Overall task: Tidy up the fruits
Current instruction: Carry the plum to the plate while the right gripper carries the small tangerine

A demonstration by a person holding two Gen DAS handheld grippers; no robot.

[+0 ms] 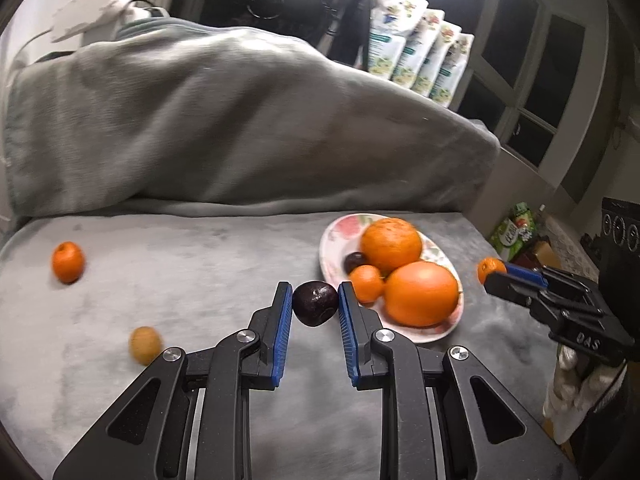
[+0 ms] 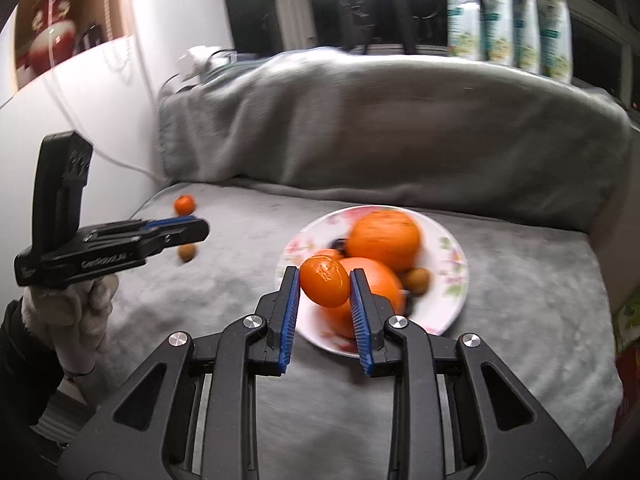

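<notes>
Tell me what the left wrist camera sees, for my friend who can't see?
The left gripper holds a dark plum beside a flowered plate of oranges. Two small fruits lie loose on the grey blanket.

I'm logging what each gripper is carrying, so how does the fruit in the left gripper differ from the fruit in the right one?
The left gripper holds a dark plum, nearly black and round; the right gripper holds a small mandarin, bright orange and tilted oval. The dark plum is short of the plate, beside its rim; the small mandarin is over the plate. Both are shiny, small, and clamped between blue pads.
</notes>
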